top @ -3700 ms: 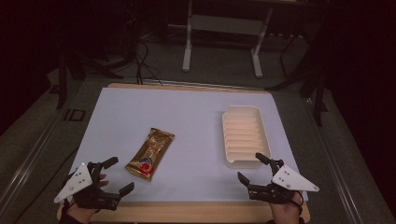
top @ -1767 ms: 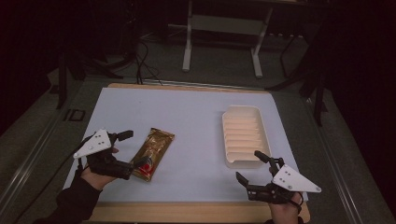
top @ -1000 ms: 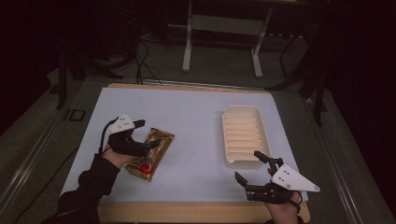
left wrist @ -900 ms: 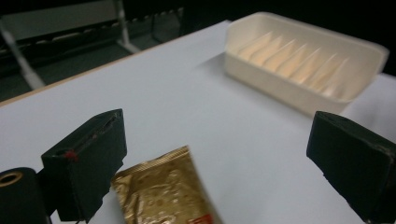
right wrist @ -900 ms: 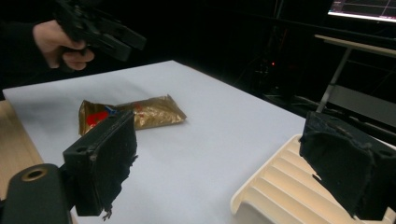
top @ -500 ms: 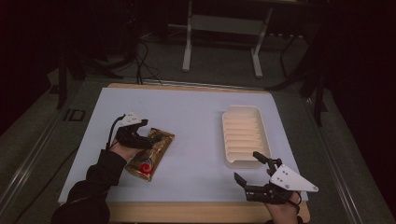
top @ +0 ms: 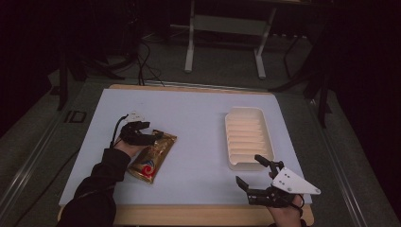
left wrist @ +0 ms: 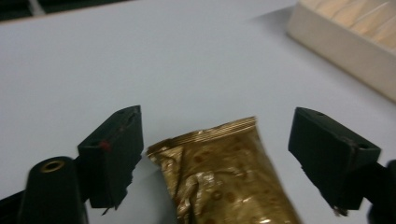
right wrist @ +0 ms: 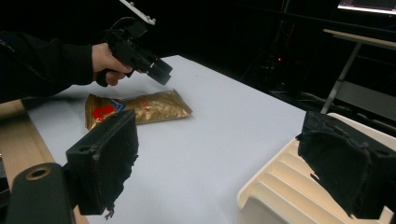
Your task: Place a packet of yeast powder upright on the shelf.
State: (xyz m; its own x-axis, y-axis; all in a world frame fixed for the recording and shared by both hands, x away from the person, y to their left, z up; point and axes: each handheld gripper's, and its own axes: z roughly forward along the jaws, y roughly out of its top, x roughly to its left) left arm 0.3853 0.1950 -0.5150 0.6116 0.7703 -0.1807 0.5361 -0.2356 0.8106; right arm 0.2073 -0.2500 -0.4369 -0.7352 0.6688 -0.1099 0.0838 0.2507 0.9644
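Since the earliest frame our left claw (top: pixel 150 137) has travelled from the near left corner of the table (top: pixel 198 109) up to the packet (top: pixel 152 158); our right claw (top: pixel 257 177) has stayed near the front edge, just beside the tray (top: pixel 246 137).

The left claw's jaws stand wide apart, straddling the packet's far sealed end without touching it. The right claw's jaws are also apart, holding nothing.

We judge the packet light and soft: a crinkly foil pouch that will buckle and may slip on its glossy skin. The flat crimped seam at the far end (left wrist: pixel 210 134) looks the surest place to pinch; the puffed middle would give.

The packet lies flat on the left half of the table, well apart from the tray. It is gold with faint brown spots, and a red mark near its near end (right wrist: pixel 103 113).
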